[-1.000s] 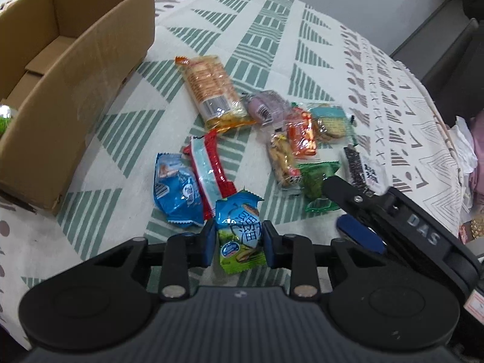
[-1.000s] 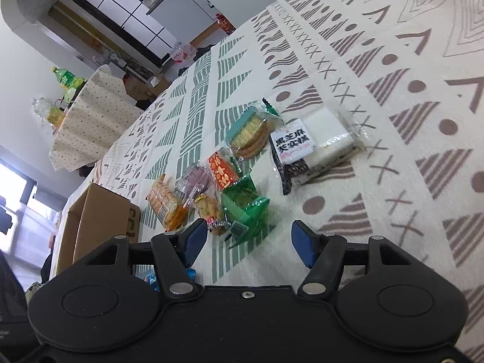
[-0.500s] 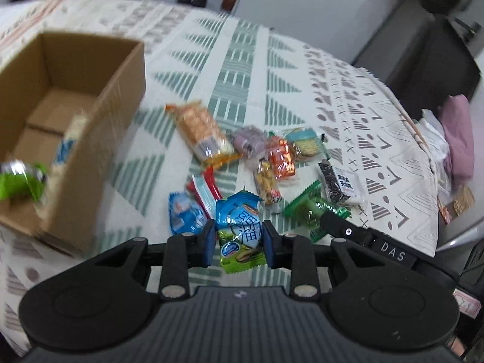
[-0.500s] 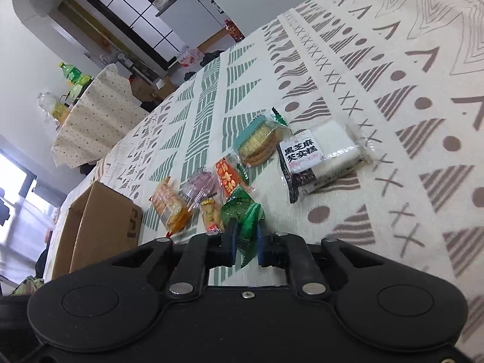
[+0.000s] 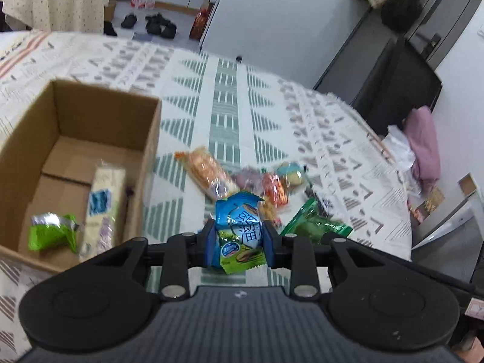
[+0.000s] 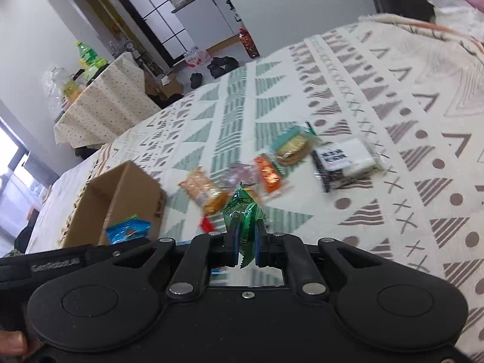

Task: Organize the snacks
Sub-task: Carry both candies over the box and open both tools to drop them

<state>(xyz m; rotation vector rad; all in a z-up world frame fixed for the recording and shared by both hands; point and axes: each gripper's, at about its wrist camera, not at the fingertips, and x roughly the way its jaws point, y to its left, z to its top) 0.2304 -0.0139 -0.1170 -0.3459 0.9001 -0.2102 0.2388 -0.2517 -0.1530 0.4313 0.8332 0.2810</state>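
Low in the left wrist view, the left gripper [image 5: 239, 243] is clamped on a blue and green snack packet [image 5: 240, 231], held clear above the patterned tablecloth [image 5: 227, 112] on the bench. At centre left an open cardboard box [image 5: 145, 163] holds a pale wafer pack [image 5: 104, 199] and a bright green packet [image 5: 50, 236]. Loose snacks lie right of the box, among them an orange biscuit pack [image 5: 208, 175]. At lower centre of the right wrist view, the right gripper [image 6: 245, 243] is closed tight on a dark green snack packet [image 6: 243, 211], also off the cloth. Farther right lies a black and white sesame pack [image 6: 343, 163], apart from the box.
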